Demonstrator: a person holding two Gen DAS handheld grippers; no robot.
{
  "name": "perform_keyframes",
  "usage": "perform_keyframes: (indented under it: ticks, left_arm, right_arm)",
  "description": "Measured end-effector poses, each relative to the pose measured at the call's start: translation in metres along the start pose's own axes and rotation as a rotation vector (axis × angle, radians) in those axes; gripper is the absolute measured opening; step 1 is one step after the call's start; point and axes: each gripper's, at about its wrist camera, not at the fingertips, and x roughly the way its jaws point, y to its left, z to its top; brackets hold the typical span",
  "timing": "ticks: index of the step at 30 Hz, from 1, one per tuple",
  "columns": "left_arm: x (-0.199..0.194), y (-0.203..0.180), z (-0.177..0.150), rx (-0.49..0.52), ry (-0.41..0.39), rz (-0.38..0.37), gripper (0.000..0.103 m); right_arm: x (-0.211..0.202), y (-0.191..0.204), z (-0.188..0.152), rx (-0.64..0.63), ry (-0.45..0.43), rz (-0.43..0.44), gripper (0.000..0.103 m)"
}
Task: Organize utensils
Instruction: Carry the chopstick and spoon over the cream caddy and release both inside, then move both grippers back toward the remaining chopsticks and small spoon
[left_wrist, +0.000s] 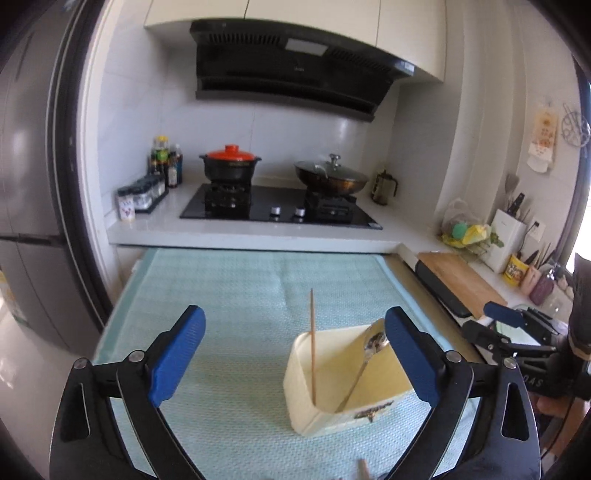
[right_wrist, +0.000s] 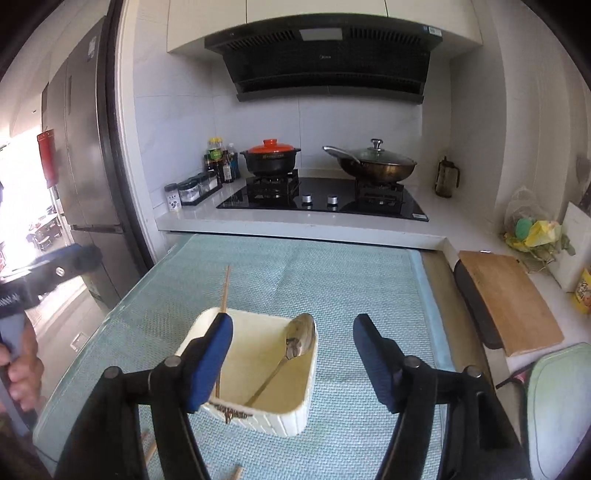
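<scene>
Here the cream plastic bin (left_wrist: 332, 376) sits on the pale green mat (left_wrist: 229, 295) that covers the desk (right_wrist: 436, 295), and everything is placed from that bin. Inside it a single wooden chopstick (left_wrist: 312, 343) leans upright against the left wall, its tip rising clear above the rim, and a metal spoon (left_wrist: 364, 363) lies slanted with its bowl resting on the far right corner. Beyond the bin the mat runs bare up to the white counter edge (left_wrist: 243, 240) that carries the gas hob (left_wrist: 280, 206); left of the bin the mat is also free out to its edge, where the refrigerator (left_wrist: 33, 177) stands close.

The left hand-held gripper (left_wrist: 295, 354) stands with its blue pads wide apart and nothing between them; its right pad overlaps the bin's right corner in the left wrist view. The right hand-held gripper (right_wrist: 293, 360) is spread moderately wide and empty, its left pad in front of the bin's left wall.

The left wrist view alone shows the knife block (left_wrist: 508, 236) and jars far right of the bin, plus one chopstick end (left_wrist: 364, 469) on the mat near the bin. The right wrist view alone shows two chopstick ends (right_wrist: 236, 472) on the mat in front of the bin, fingers (right_wrist: 22, 373) gripping the other handle at far left, and the whole wooden cutting board (right_wrist: 513, 299) to the right.
</scene>
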Motion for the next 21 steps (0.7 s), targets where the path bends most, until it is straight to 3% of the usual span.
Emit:
perform_keyframes:
  ticks: [4, 8, 11, 14, 18, 21]
  left_arm:
    - [-0.068, 0.014, -0.027, 0.001, -0.036, 0.028, 0.101]
    - [-0.123, 0.025, -0.072, -0.044, -0.038, 0.044, 0.101]
    - [-0.152, 0.023, -0.110, -0.035, -0.056, 0.097, 0.101]
    - [-0.163, 0.018, -0.147, -0.058, -0.034, 0.130, 0.101]
    - [-0.164, 0.013, -0.186, -0.151, 0.011, 0.089, 0.101]
    - [-0.168, 0.010, -0.203, -0.167, 0.038, 0.075, 0.101]
  right_arm:
    - [-0.054, 0.009, -0.033, -0.053, -0.022, -0.037, 0.072]
    - [-0.104, 0.020, -0.079, -0.074, -0.052, -0.085, 0.080]
    - [-0.137, 0.028, -0.118, -0.063, -0.084, -0.116, 0.081]
    - [-0.159, 0.037, -0.156, -0.055, -0.100, -0.130, 0.084]
    - [-0.179, 0.046, -0.201, -0.038, -0.152, -0.104, 0.085]
    - [-0.189, 0.049, -0.228, -0.026, -0.185, -0.078, 0.085]
